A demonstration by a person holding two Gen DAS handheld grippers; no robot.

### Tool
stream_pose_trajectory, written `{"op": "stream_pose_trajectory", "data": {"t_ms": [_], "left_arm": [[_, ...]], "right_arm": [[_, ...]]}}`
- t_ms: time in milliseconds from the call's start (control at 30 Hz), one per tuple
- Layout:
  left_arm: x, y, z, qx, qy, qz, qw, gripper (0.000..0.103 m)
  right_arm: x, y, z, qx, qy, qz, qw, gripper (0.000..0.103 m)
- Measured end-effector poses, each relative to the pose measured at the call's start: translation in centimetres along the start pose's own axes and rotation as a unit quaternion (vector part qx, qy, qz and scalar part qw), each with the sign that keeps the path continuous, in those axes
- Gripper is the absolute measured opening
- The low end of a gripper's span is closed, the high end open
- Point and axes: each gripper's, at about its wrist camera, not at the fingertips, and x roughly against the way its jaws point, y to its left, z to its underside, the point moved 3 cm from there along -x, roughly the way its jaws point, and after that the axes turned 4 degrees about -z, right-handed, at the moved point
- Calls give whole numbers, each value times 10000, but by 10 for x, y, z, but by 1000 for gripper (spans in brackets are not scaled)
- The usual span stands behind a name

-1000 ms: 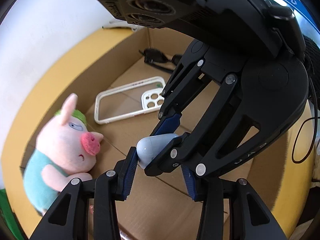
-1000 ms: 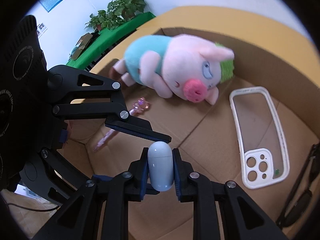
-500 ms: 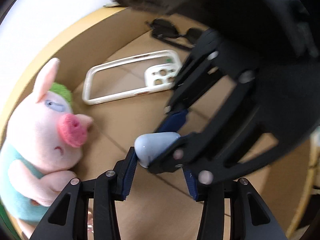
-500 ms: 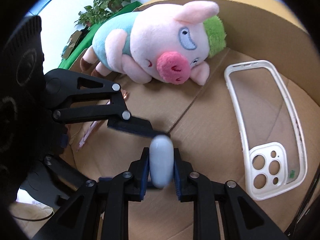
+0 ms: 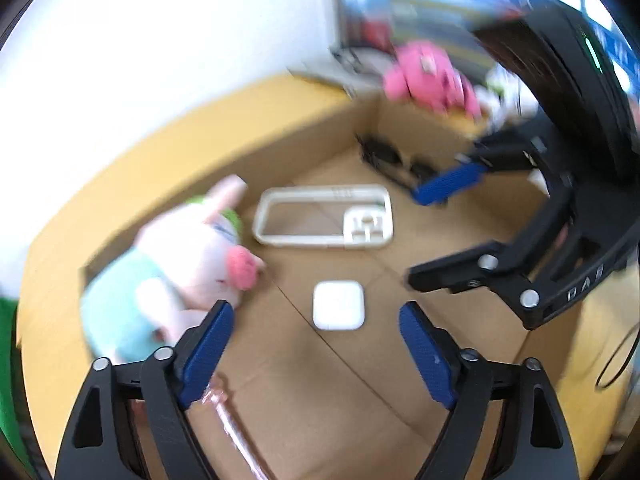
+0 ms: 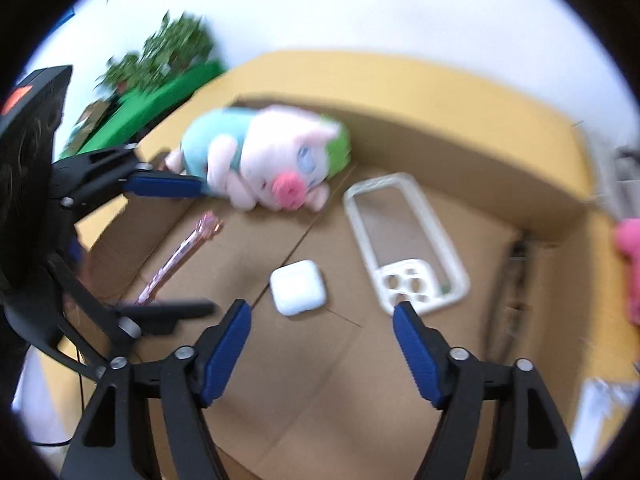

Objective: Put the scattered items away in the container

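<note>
Half a second back my right hand-held gripper [image 6: 322, 344] was clenched on the white earbud case [image 6: 298, 287]; now that case lies flat on the floor of the cardboard box [image 6: 460, 168], free of both tools, and both cameras have pulled up and away from it. I see my right hand-held gripper spread wide with nothing between its blue pads [image 6: 226, 354], and my left hand-held gripper [image 5: 316, 354] is likewise released and empty, the case [image 5: 339, 305] lying beyond its tips. Inside the box, the plush pig [image 6: 272, 164] rests on its side against the wall, a clear phone case [image 6: 404, 246] lies flat just beside the earbud case, a pink pen [image 6: 180, 256] sits near the left side, and dark sunglasses [image 5: 390, 158] lie in the far corner, blurred.
</note>
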Motion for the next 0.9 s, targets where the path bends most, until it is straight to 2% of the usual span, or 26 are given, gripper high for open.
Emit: {"op": "stream_pose_trajectory", "data": {"t_ms": [67,100,167,267,333,433,600,900], "left_arm": [[36,2,3,546,-588,-294,9963,101],[54,2,4,836,-812,-421,9923,103],[88,0,17,1550,-1161,-620,9791,103],[99,-4,40,2220,-1315,-965,9613,103],[102,-15,49,2329,-1263,-1244,9562,103],[116,-37,65,2313,-1043,-1549,9548,103],[133,-63,78,2210,-956,-1679,9560,103],[141,-72,81,2327,-904,-1795,9515,103]], "right_arm": [[33,5,17,-263,-611,643,9957,80],[42,11,19,-396,-790,810,9928,80],[63,23,44,-679,-1102,930,9872,81],[73,36,65,-813,-1116,994,9854,81],[78,44,77,-722,-1079,1253,9836,81],[88,55,83,-598,-1091,1414,9821,81],[107,74,97,-451,-1113,1479,9817,81],[119,79,106,-493,-1171,1562,9795,81]]}}
